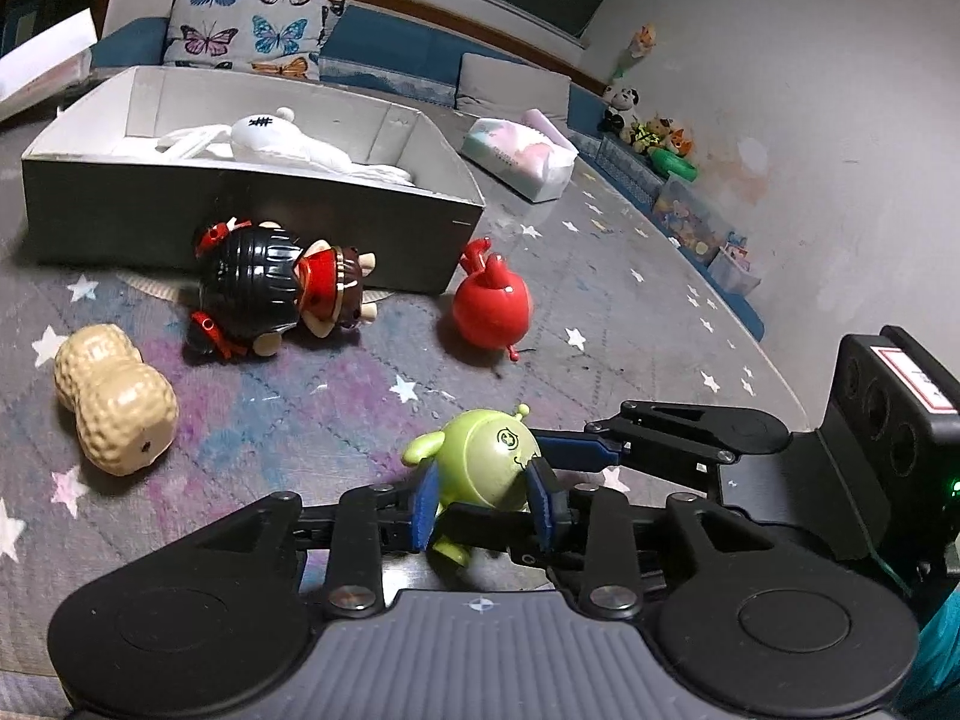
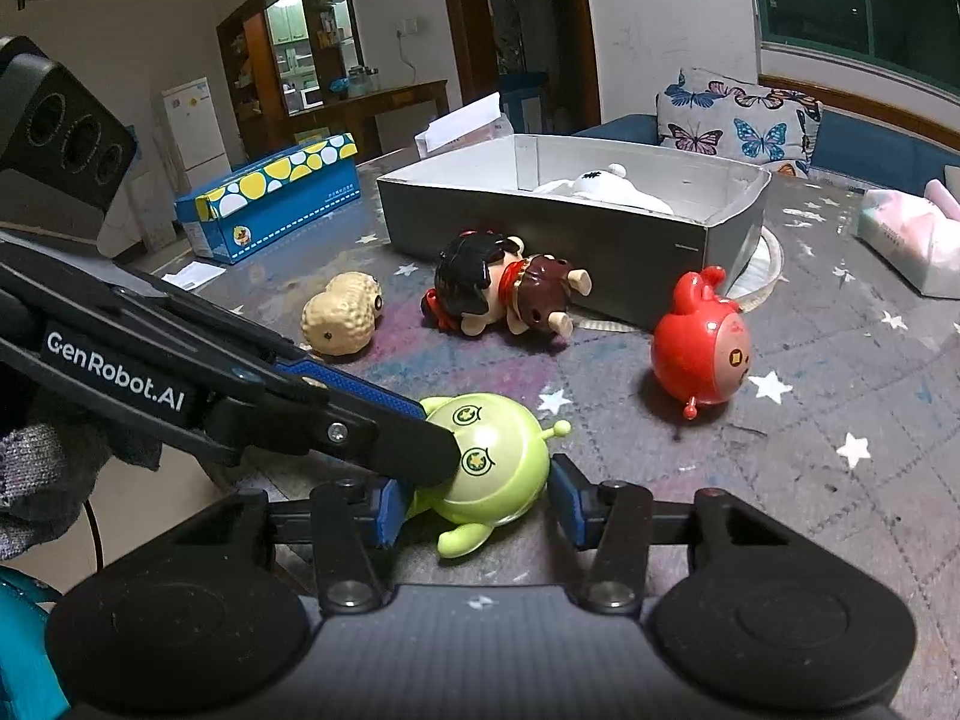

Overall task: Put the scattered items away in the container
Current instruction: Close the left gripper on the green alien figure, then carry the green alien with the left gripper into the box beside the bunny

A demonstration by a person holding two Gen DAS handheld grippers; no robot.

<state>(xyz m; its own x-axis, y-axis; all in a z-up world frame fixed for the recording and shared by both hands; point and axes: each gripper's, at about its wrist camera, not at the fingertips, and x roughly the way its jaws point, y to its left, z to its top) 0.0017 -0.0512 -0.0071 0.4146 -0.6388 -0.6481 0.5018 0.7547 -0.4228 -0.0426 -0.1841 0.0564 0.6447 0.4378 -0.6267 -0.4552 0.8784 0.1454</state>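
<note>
On a star-patterned grey mat (image 1: 336, 396), both handheld grippers met at one small green alien toy (image 1: 492, 468), which lay on its side close in front of them. The left gripper (image 1: 480, 507) had its blue pads either side of the toy's lower body; whether they pressed on it could not be told from either view. The right gripper (image 2: 474, 501) also straddled the toy, its left pad against the body and its right pad just beside it with a sliver of gap, so it did not look clamped.

The grey open-topped box (image 1: 252, 222), the container, stood well beyond on the mat and already held a white plush toy (image 1: 282, 141). A black-haired doll (image 1: 282, 294), a red round toy (image 1: 492, 300) and a peanut-shaped toy (image 1: 114, 402) lay scattered in front of it.

The step in hand appeared to be a handover or shared grasp of the green toy. The next move probably called for one gripper to close firmly, the other to let go, then a lift over the box wall.
</note>
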